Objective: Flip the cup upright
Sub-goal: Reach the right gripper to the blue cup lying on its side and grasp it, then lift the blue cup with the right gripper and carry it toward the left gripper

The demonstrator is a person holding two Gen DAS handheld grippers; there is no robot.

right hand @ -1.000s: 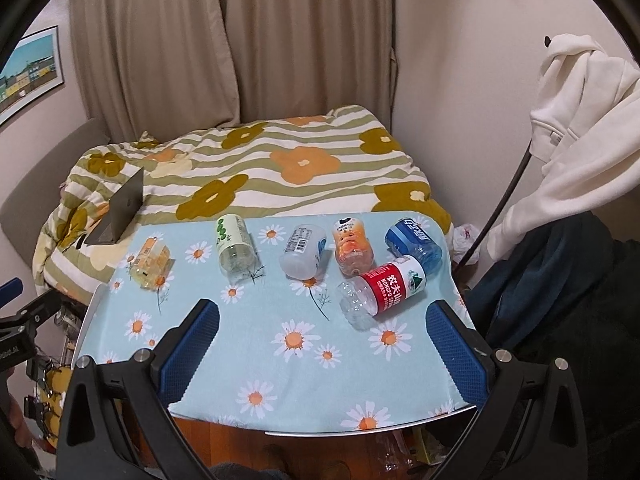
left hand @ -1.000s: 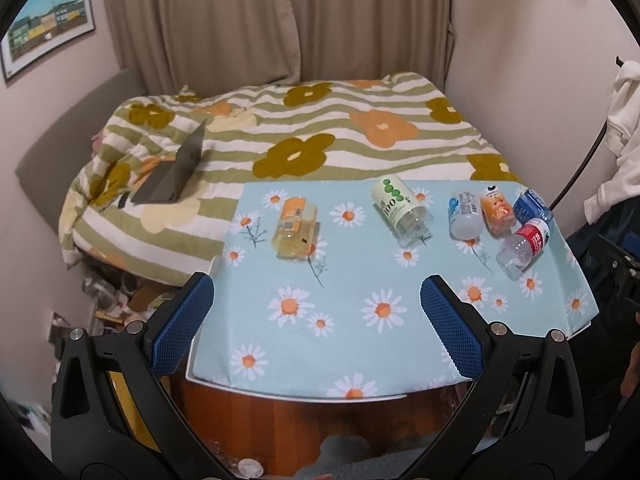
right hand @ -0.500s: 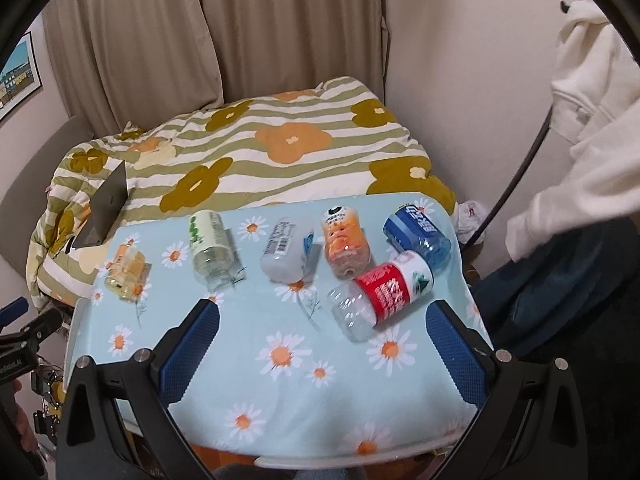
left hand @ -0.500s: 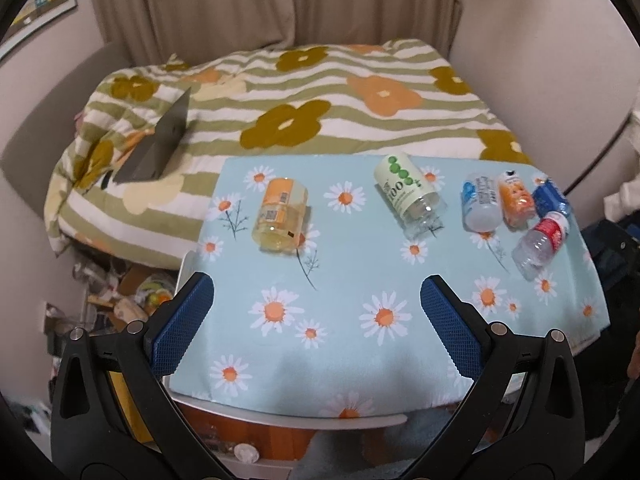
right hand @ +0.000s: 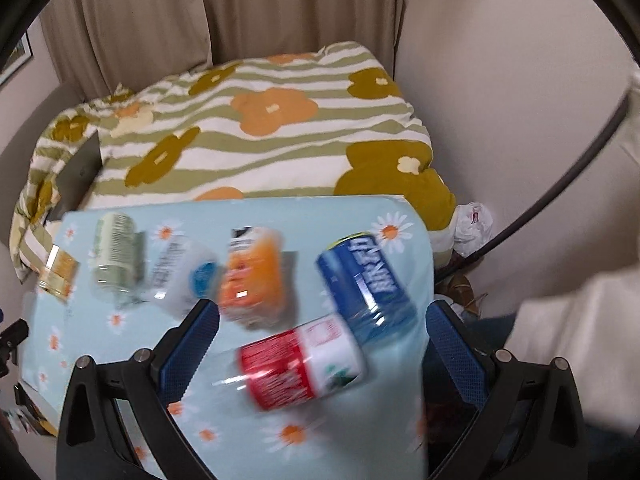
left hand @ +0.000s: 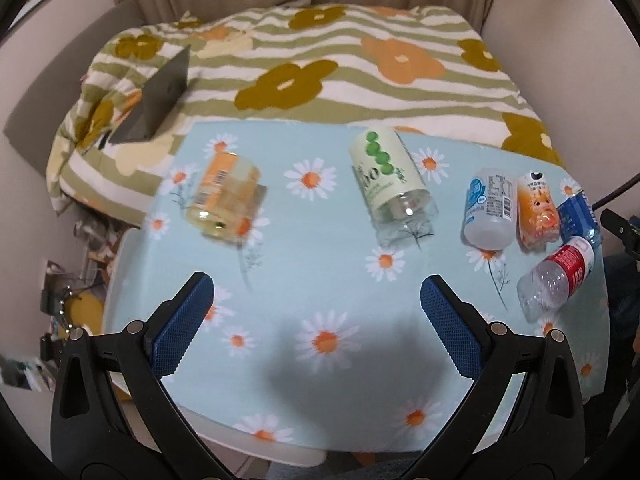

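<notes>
Several cut-bottle cups lie on their sides on the daisy tablecloth [left hand: 320, 280]. From left: a yellow-orange one [left hand: 226, 196], a green-label one [left hand: 390, 184], a white-blue one [left hand: 489, 208], an orange one [left hand: 538, 210], a blue one [left hand: 578, 216] and a red-label one [left hand: 558, 278]. My left gripper [left hand: 316, 312] is open and empty above the table's front middle. My right gripper [right hand: 322, 340] is open, with the red-label cup [right hand: 300, 360] lying between its fingers and the blue cup [right hand: 366, 276] just beyond. The right wrist view is blurred.
A bed with a striped flower quilt [left hand: 320, 60] lies behind the table, with a dark laptop [left hand: 160, 100] on it. Clutter sits on the floor at the left [left hand: 72, 280]. A wall and a black cable [right hand: 560, 184] are at the right.
Both grippers have moved forward and down toward the table. The right one has closed in on the red-label and blue cups. Both stay open.
</notes>
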